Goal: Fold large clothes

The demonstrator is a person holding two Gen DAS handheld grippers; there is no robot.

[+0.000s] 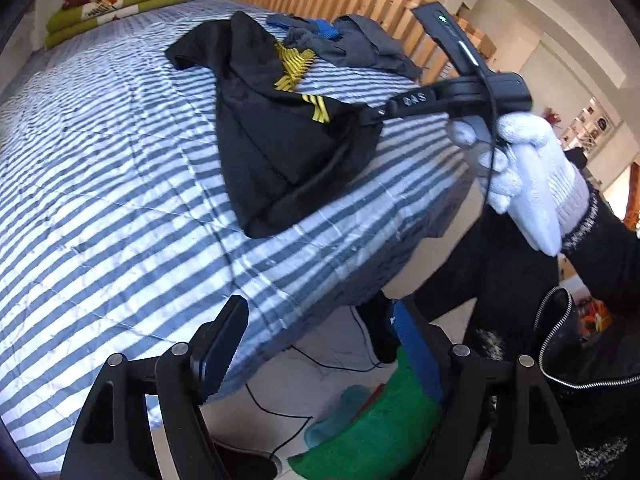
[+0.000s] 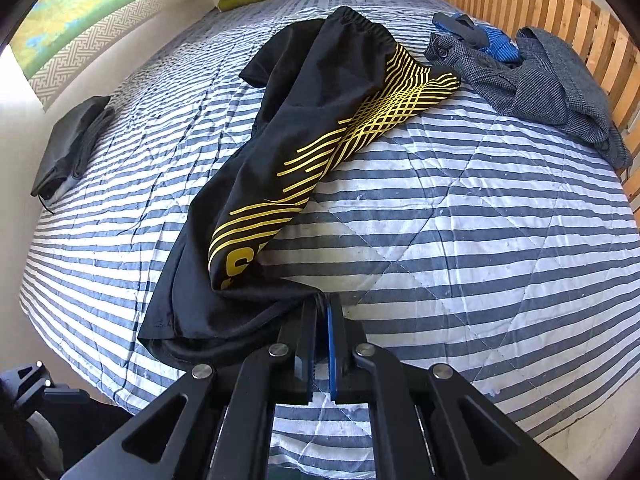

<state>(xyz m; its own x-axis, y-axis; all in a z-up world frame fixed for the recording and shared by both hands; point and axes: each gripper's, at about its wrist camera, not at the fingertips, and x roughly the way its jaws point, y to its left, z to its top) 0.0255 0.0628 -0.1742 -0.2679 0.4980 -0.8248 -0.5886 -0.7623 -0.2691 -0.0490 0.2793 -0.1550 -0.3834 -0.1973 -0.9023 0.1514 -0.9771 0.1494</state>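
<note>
Right gripper (image 2: 320, 312) pinches the black garment (image 2: 312, 128) at its near hem; it stretches away toward the headboard (image 2: 540, 4); left gripper (image 1: 316, 344) gapes, farther off.

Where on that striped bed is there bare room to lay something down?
Bare striped quilt lies open right of the black garment, below the grey clothes pile. A second patch lies between that garment and the dark folded item. The headboard side is crowded.
</note>
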